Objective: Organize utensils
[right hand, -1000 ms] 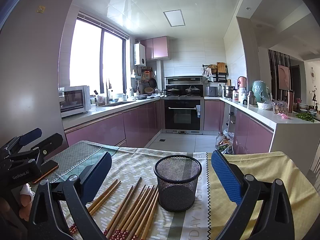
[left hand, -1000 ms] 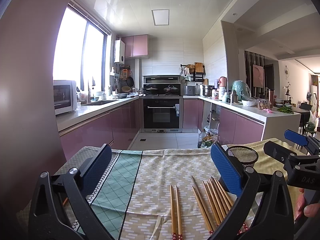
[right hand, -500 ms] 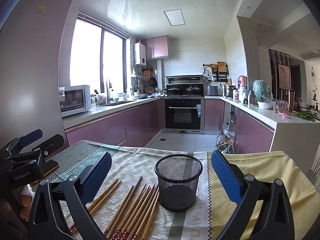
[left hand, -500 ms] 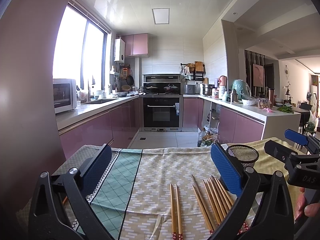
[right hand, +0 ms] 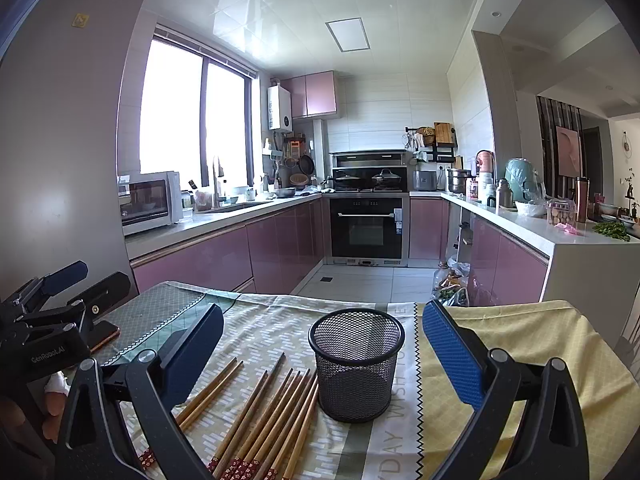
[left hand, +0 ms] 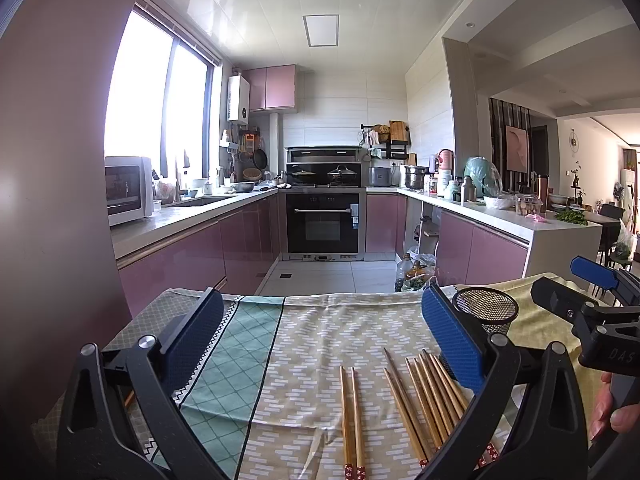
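Several wooden chopsticks with red patterned ends (left hand: 428, 400) lie side by side on the cloth-covered table (left hand: 312, 344); a separate pair (left hand: 351, 416) lies to their left. They also show in the right wrist view (right hand: 272, 416). A black mesh cup (right hand: 356, 364) stands upright and empty just right of them; it also shows in the left wrist view (left hand: 486, 311). My left gripper (left hand: 320, 344) is open and empty above the near table, over the chopsticks. My right gripper (right hand: 320, 352) is open and empty, with the cup between its fingers' line of view.
The table cloth has green, beige and yellow sections (right hand: 500, 344). A phone (right hand: 105, 335) lies at the left on the cloth. Beyond the table's far edge is the kitchen floor (left hand: 328, 276), with pink cabinets and counters on both sides.
Both views have shifted very slightly; the grippers stay open and nothing on the table has moved.
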`<action>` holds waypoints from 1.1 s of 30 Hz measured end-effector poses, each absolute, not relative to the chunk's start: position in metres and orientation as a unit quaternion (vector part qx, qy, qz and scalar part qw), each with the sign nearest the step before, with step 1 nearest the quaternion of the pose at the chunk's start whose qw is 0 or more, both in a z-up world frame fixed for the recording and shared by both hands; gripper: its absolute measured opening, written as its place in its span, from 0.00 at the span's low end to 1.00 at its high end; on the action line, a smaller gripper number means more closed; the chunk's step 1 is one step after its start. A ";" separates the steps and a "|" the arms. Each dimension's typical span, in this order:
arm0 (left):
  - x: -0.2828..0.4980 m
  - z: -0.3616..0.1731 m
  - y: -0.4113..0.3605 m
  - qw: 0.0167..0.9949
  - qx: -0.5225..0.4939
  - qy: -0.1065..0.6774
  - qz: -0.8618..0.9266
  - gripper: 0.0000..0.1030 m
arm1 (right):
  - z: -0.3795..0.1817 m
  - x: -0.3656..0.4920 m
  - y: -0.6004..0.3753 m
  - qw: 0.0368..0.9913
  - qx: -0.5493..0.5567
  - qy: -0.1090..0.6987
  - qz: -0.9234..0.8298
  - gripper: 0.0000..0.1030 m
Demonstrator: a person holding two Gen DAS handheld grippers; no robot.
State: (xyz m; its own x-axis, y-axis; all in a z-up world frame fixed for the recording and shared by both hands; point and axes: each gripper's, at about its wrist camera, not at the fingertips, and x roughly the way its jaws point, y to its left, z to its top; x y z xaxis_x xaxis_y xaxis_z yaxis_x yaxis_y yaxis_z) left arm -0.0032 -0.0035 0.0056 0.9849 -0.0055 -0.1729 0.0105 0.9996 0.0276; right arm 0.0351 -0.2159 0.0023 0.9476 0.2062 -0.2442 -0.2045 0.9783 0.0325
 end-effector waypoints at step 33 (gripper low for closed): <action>0.001 -0.007 -0.006 0.995 0.015 0.094 -0.004 0.95 | 0.002 0.035 -0.214 0.986 0.006 0.126 0.106 0.94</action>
